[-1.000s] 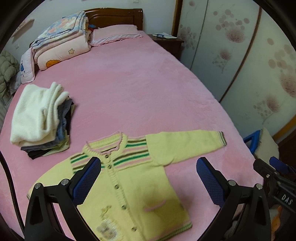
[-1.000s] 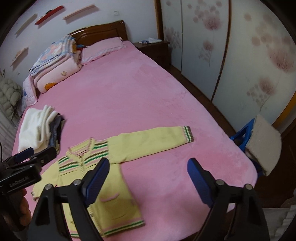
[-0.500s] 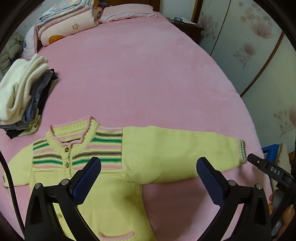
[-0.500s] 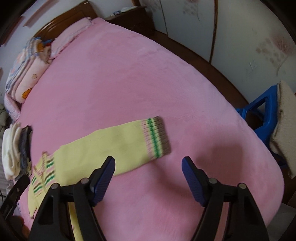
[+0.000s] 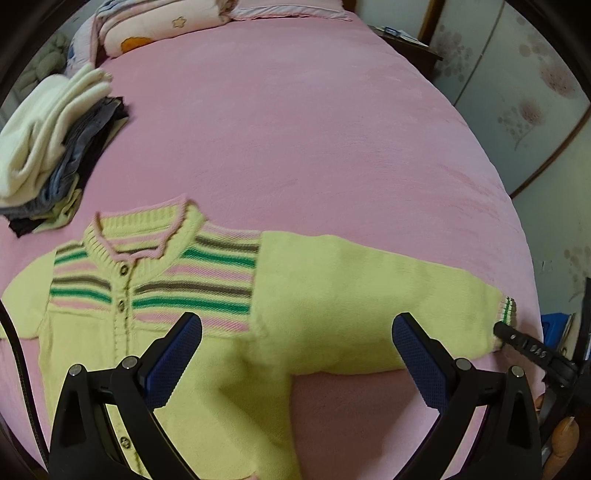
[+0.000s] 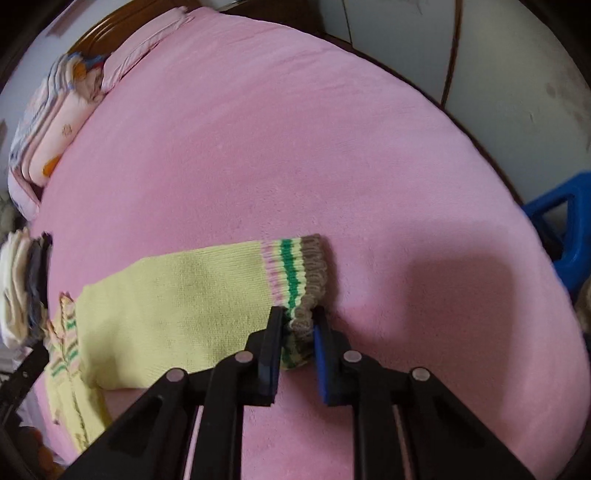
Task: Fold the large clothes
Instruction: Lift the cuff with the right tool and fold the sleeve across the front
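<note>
A yellow knitted cardigan (image 5: 92, 332) with pink, green and brown stripes lies flat, front up, on the pink bed (image 5: 295, 129). Its one sleeve (image 5: 351, 295) stretches out to the right. My left gripper (image 5: 295, 321) hangs open just above the spot where that sleeve joins the body, with nothing between its pads. In the right wrist view my right gripper (image 6: 298, 314) is closing its jaws on the striped cuff (image 6: 295, 269), whose near corner is bunched between the pads. One black finger (image 5: 517, 338) of the right gripper shows at the cuff in the left wrist view.
A pile of folded clothes (image 5: 44, 140) lies at the bed's left side, beyond the cardigan. Folded quilts (image 5: 166, 22) and a pillow are at the headboard. Wardrobe doors (image 5: 535, 92) and a blue stool (image 6: 561, 229) stand off the bed's right edge.
Both grippers have come down close over the cardigan. The right one moved to the sleeve end and its jaws went from wide open to pinching the cuff. The left jaws stayed open.
</note>
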Action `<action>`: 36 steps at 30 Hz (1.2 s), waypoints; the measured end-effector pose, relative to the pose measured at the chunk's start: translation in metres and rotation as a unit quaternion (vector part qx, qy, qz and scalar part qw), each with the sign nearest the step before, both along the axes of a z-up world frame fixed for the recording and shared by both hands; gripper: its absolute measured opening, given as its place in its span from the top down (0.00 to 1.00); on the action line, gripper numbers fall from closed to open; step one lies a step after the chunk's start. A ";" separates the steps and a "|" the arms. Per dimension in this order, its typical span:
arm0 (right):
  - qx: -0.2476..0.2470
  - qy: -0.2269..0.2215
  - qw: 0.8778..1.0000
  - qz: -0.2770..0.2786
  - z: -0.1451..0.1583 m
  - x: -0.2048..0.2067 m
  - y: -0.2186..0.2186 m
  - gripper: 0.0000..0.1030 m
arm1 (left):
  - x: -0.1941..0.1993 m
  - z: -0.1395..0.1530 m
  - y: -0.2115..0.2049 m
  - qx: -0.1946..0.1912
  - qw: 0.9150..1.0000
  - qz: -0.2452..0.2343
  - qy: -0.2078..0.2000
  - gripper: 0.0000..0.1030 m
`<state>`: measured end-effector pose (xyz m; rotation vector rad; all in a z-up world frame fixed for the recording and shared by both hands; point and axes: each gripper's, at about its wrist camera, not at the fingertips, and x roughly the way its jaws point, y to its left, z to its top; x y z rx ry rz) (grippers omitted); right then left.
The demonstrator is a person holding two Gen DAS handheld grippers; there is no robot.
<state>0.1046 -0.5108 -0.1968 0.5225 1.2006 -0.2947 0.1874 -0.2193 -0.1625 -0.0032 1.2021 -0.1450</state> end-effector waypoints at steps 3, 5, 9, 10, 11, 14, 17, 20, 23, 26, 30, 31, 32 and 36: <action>0.025 -0.042 0.999 0.011 0.030 -0.001 0.015 0.89 | -0.004 0.011 0.019 -0.003 1.000 0.011 0.000 0.01; 0.040 -0.070 0.996 0.034 0.051 0.002 0.035 0.89 | -0.007 0.022 0.035 -0.002 1.000 0.019 -0.008 0.01; 0.078 -0.115 0.984 0.108 0.083 0.014 0.095 0.89 | -0.012 0.044 0.074 0.003 0.999 0.039 -0.029 0.01; 0.092 -0.123 0.979 0.135 0.089 0.021 0.120 0.89 | -0.013 0.048 0.084 0.004 0.998 0.046 -0.033 0.01; 0.098 -0.125 0.975 0.152 0.091 0.025 0.135 0.89 | -0.013 0.052 0.093 0.004 0.998 0.052 -0.036 0.01; 0.098 -0.130 0.960 0.229 0.087 0.042 0.200 0.89 | -0.015 0.057 0.124 0.003 0.996 0.071 -0.046 0.01; 0.100 -0.121 0.950 0.271 0.067 0.057 0.243 0.89 | -0.012 0.050 0.157 0.002 0.994 0.092 -0.052 0.01; 0.081 -0.096 0.946 0.299 0.035 0.059 0.276 0.89 | -0.007 0.033 0.180 0.000 0.993 0.111 -0.036 0.01; 0.065 -0.057 0.947 0.311 -0.001 0.067 0.293 0.85 | -0.005 0.012 0.198 -0.018 0.992 0.122 -0.010 0.01; 0.076 -0.047 0.948 0.305 -0.015 0.063 0.288 0.84 | -0.005 -0.004 0.200 -0.035 0.994 0.106 0.011 0.01; 0.074 -0.057 0.951 0.295 -0.006 0.055 0.273 0.73 | -0.005 -0.016 0.190 -0.078 0.995 0.060 0.023 0.01; 0.071 -0.059 0.951 0.295 -0.002 0.056 0.277 0.71 | -0.004 -0.020 0.187 -0.095 0.994 0.049 0.029 0.01; 0.065 -0.061 0.951 0.297 0.000 0.051 0.275 0.68 | -0.003 -0.022 0.183 -0.107 0.993 0.042 0.034 0.01; 0.048 -0.063 0.951 0.299 0.006 0.038 0.279 0.63 | 0.003 -0.037 0.169 -0.169 0.983 0.016 0.064 0.01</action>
